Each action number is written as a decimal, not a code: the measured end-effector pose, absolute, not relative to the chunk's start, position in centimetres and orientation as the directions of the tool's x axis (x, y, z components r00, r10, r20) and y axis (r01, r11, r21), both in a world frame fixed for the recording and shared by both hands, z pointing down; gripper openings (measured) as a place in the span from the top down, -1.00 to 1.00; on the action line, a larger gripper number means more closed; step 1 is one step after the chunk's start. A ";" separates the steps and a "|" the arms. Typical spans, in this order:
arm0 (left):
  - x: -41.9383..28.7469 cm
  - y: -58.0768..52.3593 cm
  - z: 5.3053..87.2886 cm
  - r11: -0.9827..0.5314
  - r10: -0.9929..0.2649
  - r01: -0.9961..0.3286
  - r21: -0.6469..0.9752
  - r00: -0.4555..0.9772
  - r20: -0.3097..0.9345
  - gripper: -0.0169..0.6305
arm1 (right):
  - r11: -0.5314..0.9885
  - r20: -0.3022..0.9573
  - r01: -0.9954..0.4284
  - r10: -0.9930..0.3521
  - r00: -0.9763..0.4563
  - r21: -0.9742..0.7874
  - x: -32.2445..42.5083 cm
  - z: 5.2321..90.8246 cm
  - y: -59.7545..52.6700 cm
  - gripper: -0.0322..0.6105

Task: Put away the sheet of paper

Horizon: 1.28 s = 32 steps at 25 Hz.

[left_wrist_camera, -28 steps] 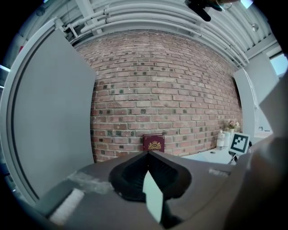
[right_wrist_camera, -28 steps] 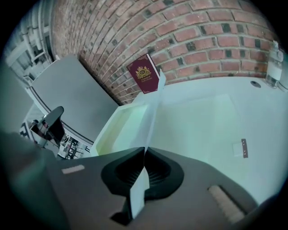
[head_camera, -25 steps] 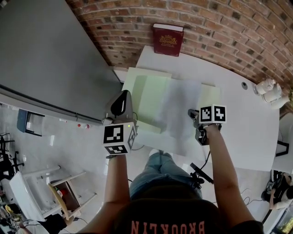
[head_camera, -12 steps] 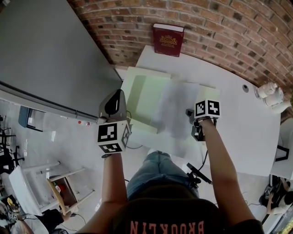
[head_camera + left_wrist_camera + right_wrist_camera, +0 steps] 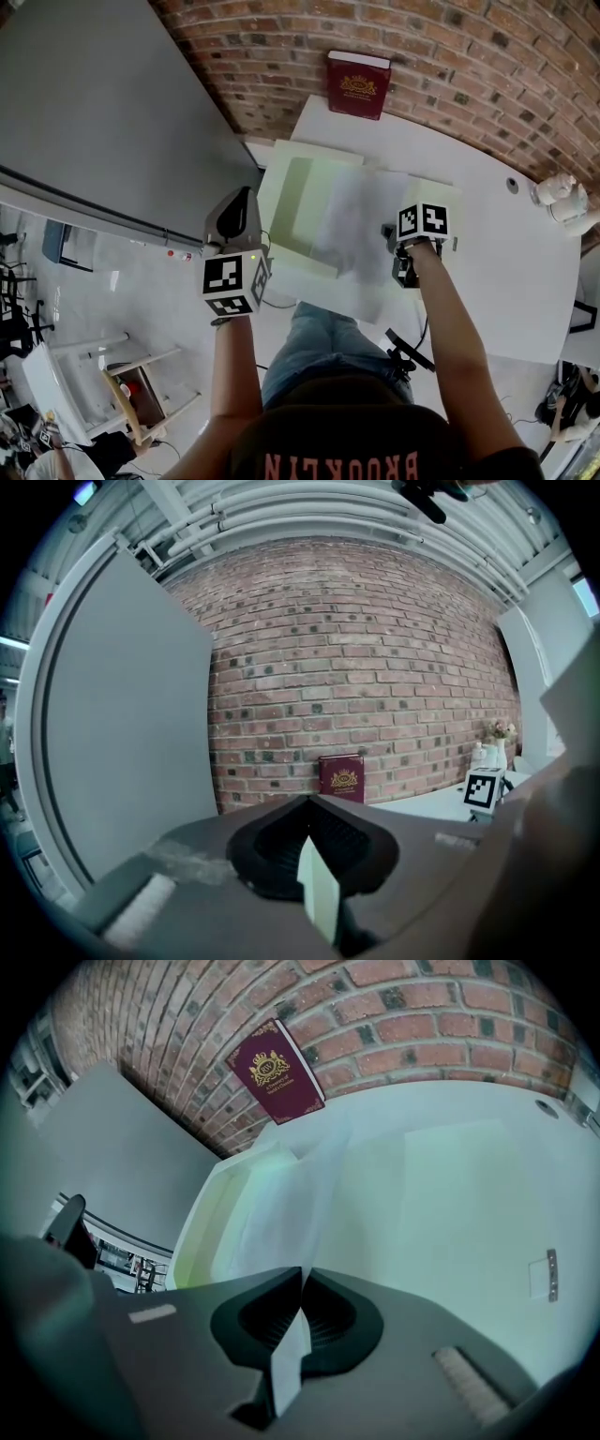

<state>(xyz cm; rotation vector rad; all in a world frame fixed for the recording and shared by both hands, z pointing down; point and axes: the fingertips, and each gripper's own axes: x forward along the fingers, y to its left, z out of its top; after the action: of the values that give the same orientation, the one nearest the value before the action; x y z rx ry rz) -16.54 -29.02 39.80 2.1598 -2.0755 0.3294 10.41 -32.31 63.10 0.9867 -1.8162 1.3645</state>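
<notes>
An open pale green folder [image 5: 305, 202] lies on the white table [image 5: 506, 272]. My left gripper [image 5: 246, 199] is at the folder's left side. It is shut on a thin pale green edge of the folder's cover [image 5: 317, 892], which stands between its jaws [image 5: 309, 841]. My right gripper [image 5: 390, 232] is shut on the near edge of the white sheet of paper [image 5: 361, 216]. In the right gripper view the sheet [image 5: 281, 1194] runs forward from the gripper [image 5: 302, 1283] and sags over the folder [image 5: 450, 1176].
A dark red book [image 5: 358, 84] leans on the brick wall behind the table. A grey panel [image 5: 94, 112] stands to the left. White figurines [image 5: 558, 192] sit at the table's right end. A stool [image 5: 122, 375] is on the floor at lower left.
The right gripper has carried the sheet a little to the left, farther over the folder. The left gripper has drifted slightly left with the cover edge in its jaws.
</notes>
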 end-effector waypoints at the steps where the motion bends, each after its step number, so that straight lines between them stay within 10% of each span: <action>1: -16.8 -29.2 39.9 -0.055 -0.968 -0.997 -0.061 0.039 0.247 0.95 | 0.171 0.846 -0.863 -0.183 -0.502 -0.475 10.0 63.1 -32.4 0.90; 32: -24.9 -31.7 42.0 -0.139 -0.955 -0.990 -0.033 0.125 0.269 0.95 | 0.149 0.852 -0.872 -0.188 -0.488 -0.466 -1.5 64.1 -33.8 0.90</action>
<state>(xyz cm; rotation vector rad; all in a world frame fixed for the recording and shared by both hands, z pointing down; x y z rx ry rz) -24.89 -31.67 42.02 2.2357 -1.9533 0.3396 -1.47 -33.77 64.14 1.0151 -1.7941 1.3756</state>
